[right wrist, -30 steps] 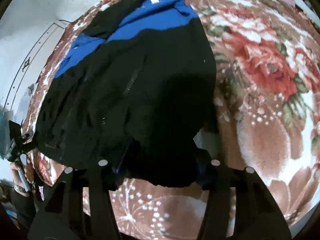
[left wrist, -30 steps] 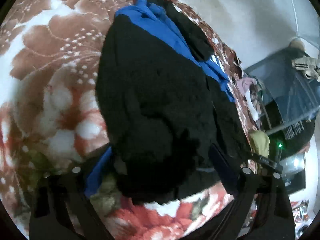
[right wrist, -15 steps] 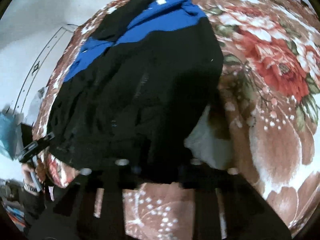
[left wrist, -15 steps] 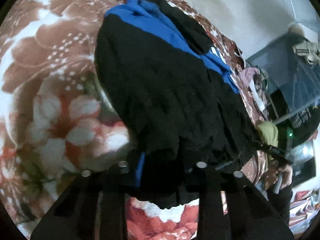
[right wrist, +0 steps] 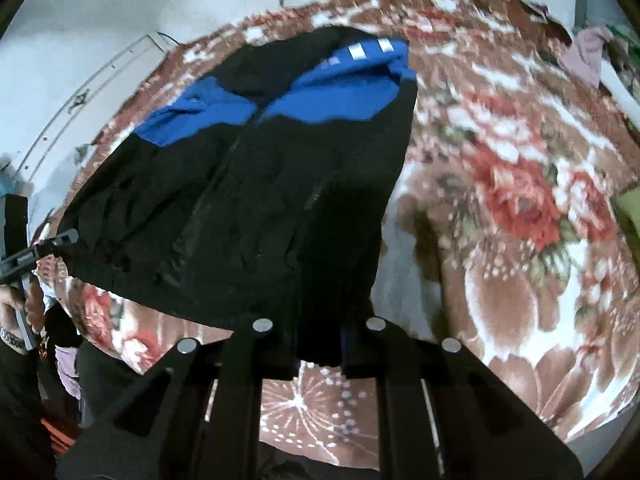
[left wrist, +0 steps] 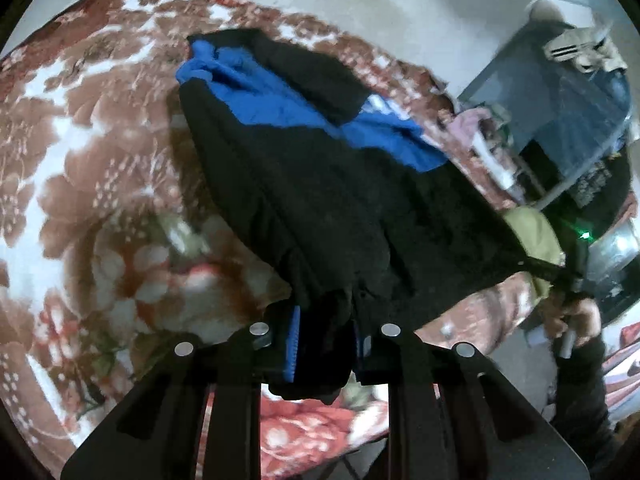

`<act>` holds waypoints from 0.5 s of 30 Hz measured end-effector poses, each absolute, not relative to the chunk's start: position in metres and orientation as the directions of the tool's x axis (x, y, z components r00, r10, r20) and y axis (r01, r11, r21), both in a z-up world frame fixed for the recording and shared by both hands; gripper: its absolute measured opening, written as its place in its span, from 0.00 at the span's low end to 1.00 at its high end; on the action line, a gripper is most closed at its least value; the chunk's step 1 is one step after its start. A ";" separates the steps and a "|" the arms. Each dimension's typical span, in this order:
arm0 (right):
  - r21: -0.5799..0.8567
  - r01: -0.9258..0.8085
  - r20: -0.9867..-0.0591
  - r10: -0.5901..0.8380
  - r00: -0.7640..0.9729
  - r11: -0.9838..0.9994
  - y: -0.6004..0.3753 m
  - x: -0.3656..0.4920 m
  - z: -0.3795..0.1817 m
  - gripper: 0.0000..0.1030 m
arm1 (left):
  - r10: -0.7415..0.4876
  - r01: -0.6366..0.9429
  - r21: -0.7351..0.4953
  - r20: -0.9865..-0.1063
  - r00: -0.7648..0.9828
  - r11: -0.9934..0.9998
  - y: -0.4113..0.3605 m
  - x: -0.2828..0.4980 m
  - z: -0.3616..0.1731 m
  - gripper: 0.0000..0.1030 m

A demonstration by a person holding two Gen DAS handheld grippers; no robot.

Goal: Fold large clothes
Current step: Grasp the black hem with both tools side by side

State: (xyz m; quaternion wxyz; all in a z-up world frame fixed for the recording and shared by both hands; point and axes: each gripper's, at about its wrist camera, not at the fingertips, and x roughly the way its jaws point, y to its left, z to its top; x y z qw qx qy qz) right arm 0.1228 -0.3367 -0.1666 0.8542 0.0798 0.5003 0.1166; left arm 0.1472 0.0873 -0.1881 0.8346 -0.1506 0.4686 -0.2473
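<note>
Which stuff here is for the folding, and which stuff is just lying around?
For the folding: black and blue jacket, left claw and right claw, both pinching its hem.

Just lying around: flowery blanket, pink cloth, yellow-green cloth.

No legible txt anywhere; white marks on the jacket's (right wrist: pixel 248 184) blue part too blurred to read.

Left tool (left wrist: pixel 324 340) jaws just closed, pinching jacket hem (left wrist: pixel 320 320); right tool (right wrist: pixel 318 344) likewise, both angled down.
</note>
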 end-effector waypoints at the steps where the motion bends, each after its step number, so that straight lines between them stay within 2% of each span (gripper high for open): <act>1: 0.253 -0.120 -0.843 0.279 0.460 0.960 -0.339 0.125 -0.173 0.14 | -0.556 0.252 -0.497 -0.714 0.426 0.830 0.086 0.151 -0.197 0.18; 2: 0.249 -0.103 -0.849 0.268 0.455 0.963 -0.343 0.126 -0.180 0.15 | -0.555 0.228 -0.508 -0.721 0.414 0.830 0.089 0.154 -0.207 0.20; 3: 0.259 -0.070 -0.857 0.263 0.443 0.963 -0.350 0.129 -0.189 0.18 | -0.542 0.194 -0.512 -0.730 0.416 0.837 0.094 0.156 -0.220 0.26; 4: 0.281 -0.064 -0.857 0.280 0.433 0.958 -0.354 0.130 -0.193 0.23 | -0.541 0.174 -0.519 -0.734 0.410 0.837 0.097 0.158 -0.226 0.30; 5: 0.309 -0.057 -0.854 0.303 0.423 0.949 -0.358 0.131 -0.196 0.27 | -0.546 0.165 -0.529 -0.734 0.403 0.833 0.100 0.158 -0.230 0.39; 6: 0.338 -0.049 -0.848 0.326 0.419 0.940 -0.363 0.132 -0.199 0.36 | -0.557 0.153 -0.546 -0.725 0.405 0.823 0.106 0.158 -0.234 0.47; 7: 0.365 -0.042 -0.838 0.348 0.419 0.930 -0.366 0.133 -0.200 0.40 | -0.576 0.145 -0.572 -0.710 0.404 0.807 0.111 0.158 -0.237 0.47; 8: 0.397 -0.039 -0.827 0.376 0.419 0.917 -0.369 0.135 -0.201 0.40 | -0.592 0.137 -0.594 -0.698 0.403 0.793 0.115 0.159 -0.239 0.46; 9: 0.416 -0.038 -0.820 0.393 0.416 0.908 -0.368 0.138 -0.202 0.37 | -0.612 0.122 -0.623 -0.679 0.405 0.773 0.118 0.160 -0.242 0.36; 10: 0.435 -0.042 -0.812 0.413 0.413 0.899 -0.367 0.140 -0.204 0.24 | -0.629 0.119 -0.643 -0.666 0.402 0.757 0.117 0.160 -0.245 0.30; 11: 0.439 -0.055 -0.808 0.420 0.413 0.897 -0.363 0.140 -0.204 0.21 | -0.641 0.123 -0.654 -0.657 0.397 0.747 0.114 0.161 -0.246 0.24; 12: 0.423 -0.073 -0.809 0.413 0.418 0.903 -0.358 0.139 -0.202 0.15 | -0.638 0.129 -0.649 -0.658 0.400 0.750 0.109 0.160 -0.247 0.20; 15: 0.386 -0.121 -0.796 0.396 0.458 0.915 -0.349 0.119 -0.187 0.13 | -0.610 0.192 -0.591 -0.675 0.416 0.784 0.095 0.150 -0.234 0.17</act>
